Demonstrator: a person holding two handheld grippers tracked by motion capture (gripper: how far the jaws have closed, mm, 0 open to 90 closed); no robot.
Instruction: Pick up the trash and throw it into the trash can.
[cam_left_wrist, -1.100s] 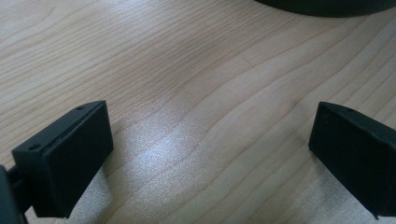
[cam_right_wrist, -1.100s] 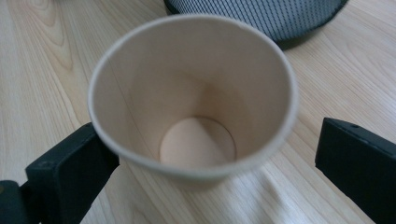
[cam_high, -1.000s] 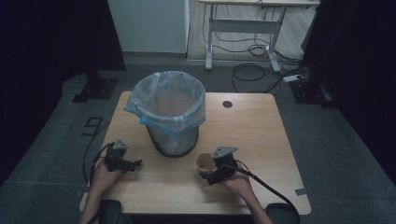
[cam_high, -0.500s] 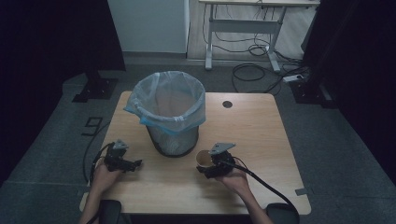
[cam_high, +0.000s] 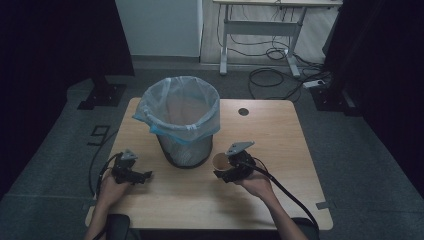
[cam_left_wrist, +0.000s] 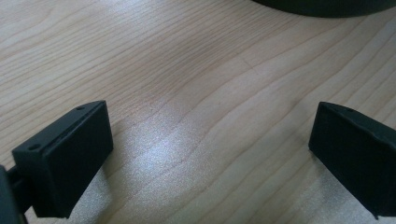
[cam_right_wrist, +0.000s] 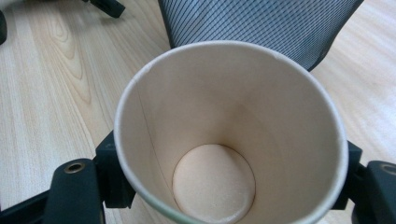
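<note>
Paper cup gripped beside the lined wastebasket on a wooden table.

The light wooden table (cam_high: 280, 135) carries a mesh wastebasket (cam_high: 182, 145) lined with a pale blue plastic bag (cam_high: 175, 107), standing near the table's middle. At the front right of the basket, just beside its base, the right gripper (cam_high: 227, 167) has its jaws clamped on the sides of an empty paper cup (cam_high: 220, 161); the right gripper view looks straight down into the cup (cam_right_wrist: 224, 140), upright, its rim round and its bottom bare, with a black jaw on each side and the basket's mesh wall close behind. The jaws have just been closing on it. Well apart, at the front left of the table, the left gripper (cam_high: 134, 174) sits low over the wood with its jaws wide apart and nothing between them.
</note>
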